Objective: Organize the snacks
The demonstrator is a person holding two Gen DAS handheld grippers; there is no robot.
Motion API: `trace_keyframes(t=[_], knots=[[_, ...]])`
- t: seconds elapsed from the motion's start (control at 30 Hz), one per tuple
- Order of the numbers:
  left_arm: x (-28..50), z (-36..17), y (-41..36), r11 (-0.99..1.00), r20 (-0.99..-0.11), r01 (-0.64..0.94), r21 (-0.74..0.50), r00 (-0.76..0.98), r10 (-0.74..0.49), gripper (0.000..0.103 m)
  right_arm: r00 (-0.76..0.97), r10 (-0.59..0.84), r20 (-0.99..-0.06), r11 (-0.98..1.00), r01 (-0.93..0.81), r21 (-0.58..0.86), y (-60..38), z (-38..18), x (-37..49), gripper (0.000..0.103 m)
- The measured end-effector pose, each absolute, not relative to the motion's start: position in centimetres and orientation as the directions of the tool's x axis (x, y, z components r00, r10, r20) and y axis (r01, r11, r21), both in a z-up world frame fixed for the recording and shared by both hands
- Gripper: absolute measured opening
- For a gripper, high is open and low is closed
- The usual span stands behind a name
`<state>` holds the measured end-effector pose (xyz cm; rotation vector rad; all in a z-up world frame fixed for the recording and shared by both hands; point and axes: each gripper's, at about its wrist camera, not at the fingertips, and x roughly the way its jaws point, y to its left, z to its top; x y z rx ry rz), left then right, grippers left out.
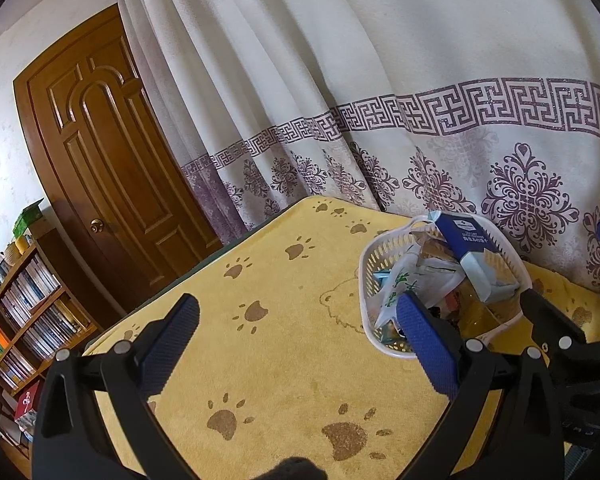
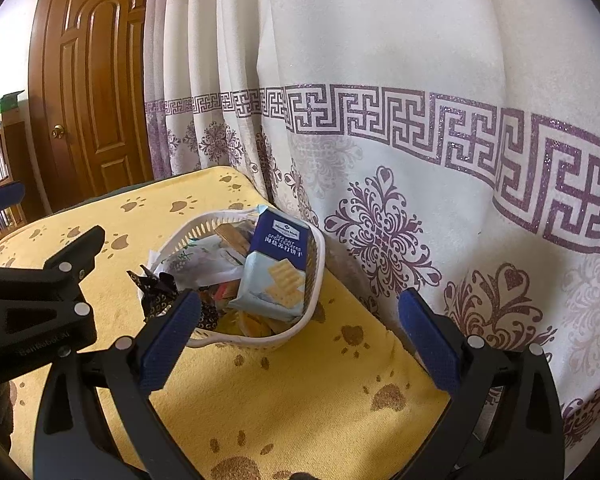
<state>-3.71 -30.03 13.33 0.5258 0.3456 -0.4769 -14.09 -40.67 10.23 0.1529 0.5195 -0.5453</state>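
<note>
A white plastic basket (image 1: 366, 280) (image 2: 308, 312) sits on the yellow paw-print tablecloth (image 1: 284, 312) (image 2: 300, 400) near the curtain. It holds several snacks, with a blue cracker pack (image 1: 470, 248) (image 2: 278, 268) leaning on top and a white wrapper (image 1: 404, 280) beside it. A dark patterned wrapper (image 2: 160, 292) hangs over the basket's near-left rim. My left gripper (image 1: 300, 324) is open and empty, left of the basket. My right gripper (image 2: 300, 320) is open and empty, just in front of the basket. The left gripper's body (image 2: 40, 292) shows at the left of the right wrist view.
A patterned cream curtain (image 1: 420, 100) (image 2: 420, 120) hangs right behind the table. A brown wooden door (image 1: 100, 152) (image 2: 92, 80) and a bookshelf (image 1: 28, 312) stand to the left, beyond the table's edge.
</note>
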Motion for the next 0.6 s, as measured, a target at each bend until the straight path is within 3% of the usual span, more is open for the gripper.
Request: trace_keyframes(t=[0.37, 0.6], knots=[[-3.7, 13.3, -28.6, 0.779, -0.436, 0.506, 0.372, 0.835, -0.334, 0.098, 0.726, -0.45, -0.52, 0.85, 0.526, -0.002, -40.2, 10.1, -14.2, 0.1], [-1.0, 9.6, -21.5, 0.86, -0.612, 0.455, 0.233, 0.756, -0.233, 0.098, 0.739, -0.354, -0.574, 0.895, 0.446, 0.022, -37.2, 8.3, -13.1, 0.1]])
